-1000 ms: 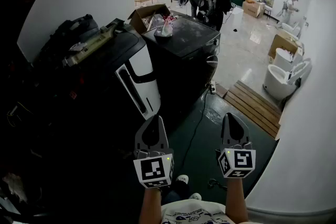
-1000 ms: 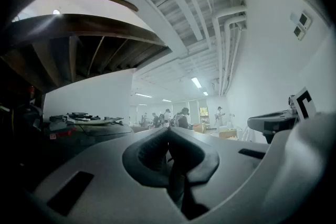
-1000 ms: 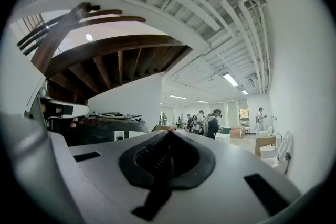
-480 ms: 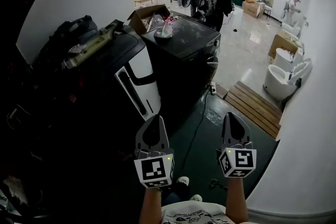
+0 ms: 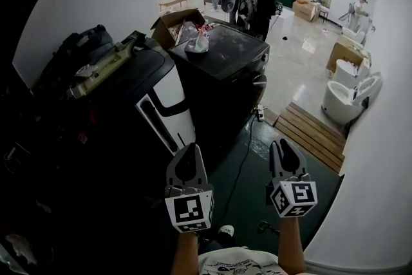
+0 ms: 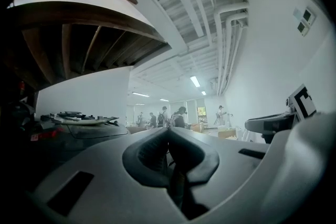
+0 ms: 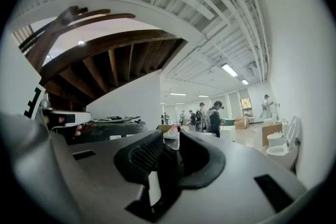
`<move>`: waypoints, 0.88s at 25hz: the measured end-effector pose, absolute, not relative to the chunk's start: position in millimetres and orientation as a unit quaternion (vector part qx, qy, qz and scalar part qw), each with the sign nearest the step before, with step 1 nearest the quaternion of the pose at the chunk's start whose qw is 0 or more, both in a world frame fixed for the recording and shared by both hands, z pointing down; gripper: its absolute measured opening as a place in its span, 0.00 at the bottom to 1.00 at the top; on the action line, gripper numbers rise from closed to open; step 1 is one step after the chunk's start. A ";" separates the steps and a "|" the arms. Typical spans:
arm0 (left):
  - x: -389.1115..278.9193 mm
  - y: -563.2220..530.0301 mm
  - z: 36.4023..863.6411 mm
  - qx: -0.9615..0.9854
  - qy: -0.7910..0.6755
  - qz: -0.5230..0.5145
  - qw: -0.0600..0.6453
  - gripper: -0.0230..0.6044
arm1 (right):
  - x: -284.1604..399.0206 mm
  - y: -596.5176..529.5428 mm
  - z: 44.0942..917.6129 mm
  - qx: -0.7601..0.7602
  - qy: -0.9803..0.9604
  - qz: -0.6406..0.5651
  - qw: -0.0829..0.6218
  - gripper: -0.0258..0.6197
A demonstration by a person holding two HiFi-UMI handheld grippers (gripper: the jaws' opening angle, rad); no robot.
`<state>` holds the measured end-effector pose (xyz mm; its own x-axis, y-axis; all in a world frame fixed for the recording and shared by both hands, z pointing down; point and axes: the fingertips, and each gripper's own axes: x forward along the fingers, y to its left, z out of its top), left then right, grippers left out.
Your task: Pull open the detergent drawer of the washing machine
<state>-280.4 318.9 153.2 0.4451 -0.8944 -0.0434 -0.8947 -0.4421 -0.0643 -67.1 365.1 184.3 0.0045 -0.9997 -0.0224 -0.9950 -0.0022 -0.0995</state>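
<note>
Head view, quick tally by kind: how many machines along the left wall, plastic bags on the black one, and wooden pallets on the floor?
Machines: 2 (white-fronted machine, black machine)
Plastic bags: 1
Wooden pallets: 1
Total: 4

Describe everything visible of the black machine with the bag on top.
The black machine is boxy and upright, with a glossy dark top. It stands on the green floor beyond the white-fronted machine. A plastic bag rests on its top; an open cardboard box sits by its far corner. A cable lies on the floor near its base. No drawer shows.
</note>
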 end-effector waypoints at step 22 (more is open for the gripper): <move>-223.1 194.4 184.1 -0.851 0.525 -0.023 0.021 0.06 | -22.3 241.4 222.2 -0.686 0.723 -0.074 0.039 0.41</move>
